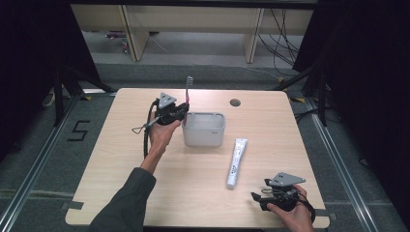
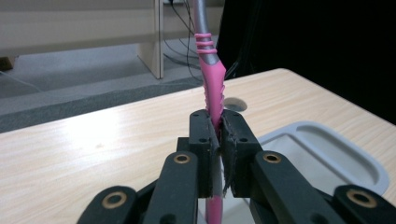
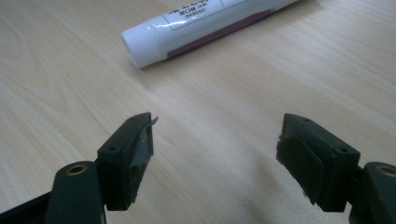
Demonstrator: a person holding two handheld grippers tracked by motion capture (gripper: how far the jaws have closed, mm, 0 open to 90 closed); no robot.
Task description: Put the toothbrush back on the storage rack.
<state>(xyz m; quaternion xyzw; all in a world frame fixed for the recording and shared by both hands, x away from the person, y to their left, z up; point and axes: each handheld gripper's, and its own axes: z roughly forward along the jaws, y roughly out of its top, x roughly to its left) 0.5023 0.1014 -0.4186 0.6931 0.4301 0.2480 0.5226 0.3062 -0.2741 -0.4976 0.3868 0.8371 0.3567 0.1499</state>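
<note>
Your left hand-held gripper [image 1: 183, 110]: jaws clamped on toothbrush [image 2: 212, 88], upright, head up, at left rim of tub [image 1: 204, 128] | your right hand-held gripper [image 3: 215, 154]: jaws wide apart, empty, low over counter [image 1: 193, 183], near tube [image 3: 196, 23] cap.

We list, on the counter [image 1: 193, 179]: one tub [image 1: 204, 129] near the middle, toward the far edge; one toothbrush [image 1: 188, 92] upright at the tub's left rim, clamped in our left claw [image 1: 181, 112]; one tube [image 1: 236, 162] lying right of and nearer than the tub; our right claw [image 1: 257, 199] at the near right corner, apart from the tube.
</note>
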